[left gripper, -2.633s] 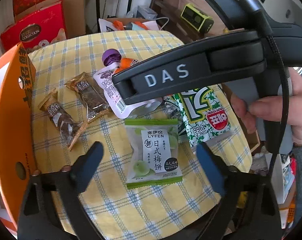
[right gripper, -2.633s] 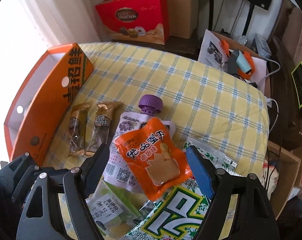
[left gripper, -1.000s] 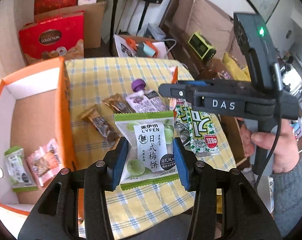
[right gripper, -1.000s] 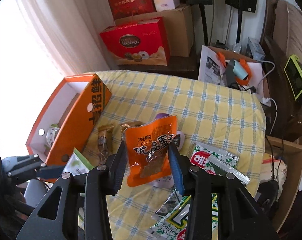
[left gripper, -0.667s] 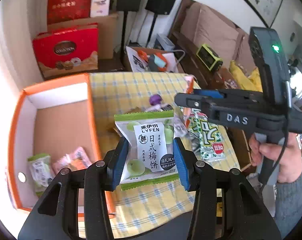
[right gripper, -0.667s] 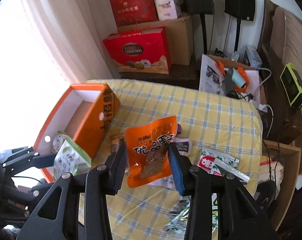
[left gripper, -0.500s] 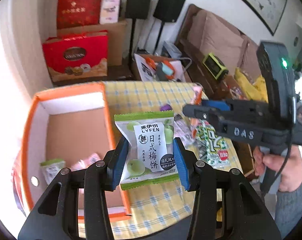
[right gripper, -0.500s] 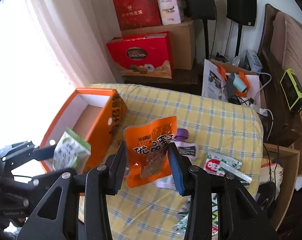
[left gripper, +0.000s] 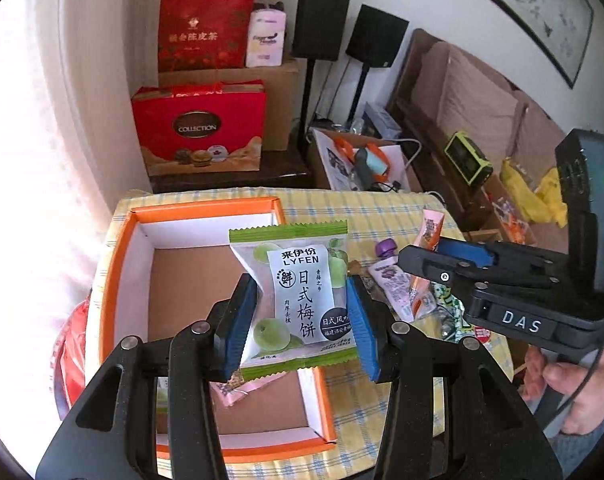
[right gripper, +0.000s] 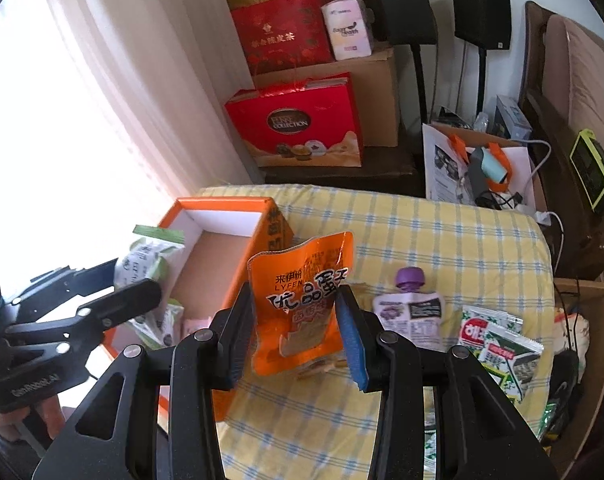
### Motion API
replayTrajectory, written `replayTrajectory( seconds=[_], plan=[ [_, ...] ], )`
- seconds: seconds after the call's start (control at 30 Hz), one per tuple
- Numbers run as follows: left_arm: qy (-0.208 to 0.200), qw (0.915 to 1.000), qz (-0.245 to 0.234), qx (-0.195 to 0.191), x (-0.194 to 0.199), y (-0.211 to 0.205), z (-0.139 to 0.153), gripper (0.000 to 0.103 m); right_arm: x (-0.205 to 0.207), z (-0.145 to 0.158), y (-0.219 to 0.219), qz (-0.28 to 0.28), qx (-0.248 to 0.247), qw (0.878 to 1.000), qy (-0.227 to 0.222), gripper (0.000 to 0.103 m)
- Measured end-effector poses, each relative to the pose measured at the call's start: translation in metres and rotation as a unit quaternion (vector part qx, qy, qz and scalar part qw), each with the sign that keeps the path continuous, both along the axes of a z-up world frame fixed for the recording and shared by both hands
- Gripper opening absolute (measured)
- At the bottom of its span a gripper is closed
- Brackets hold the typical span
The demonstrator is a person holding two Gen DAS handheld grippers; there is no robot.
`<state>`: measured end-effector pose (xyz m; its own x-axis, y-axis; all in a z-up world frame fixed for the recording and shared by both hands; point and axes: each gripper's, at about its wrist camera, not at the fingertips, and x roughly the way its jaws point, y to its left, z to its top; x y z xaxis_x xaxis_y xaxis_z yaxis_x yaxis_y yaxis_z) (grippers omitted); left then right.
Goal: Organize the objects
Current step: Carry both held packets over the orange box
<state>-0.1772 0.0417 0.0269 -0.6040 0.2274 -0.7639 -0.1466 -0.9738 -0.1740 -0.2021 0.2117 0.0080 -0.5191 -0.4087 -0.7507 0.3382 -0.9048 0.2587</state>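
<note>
My left gripper is shut on a green LYFEN plum-cake packet and holds it in the air above the open orange box. My right gripper is shut on an orange LYFEN snack pouch, held above the table just right of the box. The left gripper with its green packet shows at the left of the right wrist view. The right gripper's body shows at the right of the left wrist view. A pink packet lies inside the box.
On the yellow checked tablecloth lie a purple-capped pouch and green seaweed packets. Red gift boxes, cardboard boxes and speakers stand behind the table. A sofa is at the right.
Both grippers closed on their packets and lifted them off the table. Both moved up and left; the left one now hangs over the orange box.
</note>
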Motion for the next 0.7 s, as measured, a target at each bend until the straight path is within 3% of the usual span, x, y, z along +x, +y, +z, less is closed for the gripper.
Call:
replayTrajectory(
  seconds=[0.7],
  plan=[
    [0.002, 0.9989, 0.045, -0.007, -0.004, -0.069, -0.01, 0.043, -0.001, 0.001, -0.073, 0.032, -0.007, 0.999, -0.008, 0.041]
  ],
)
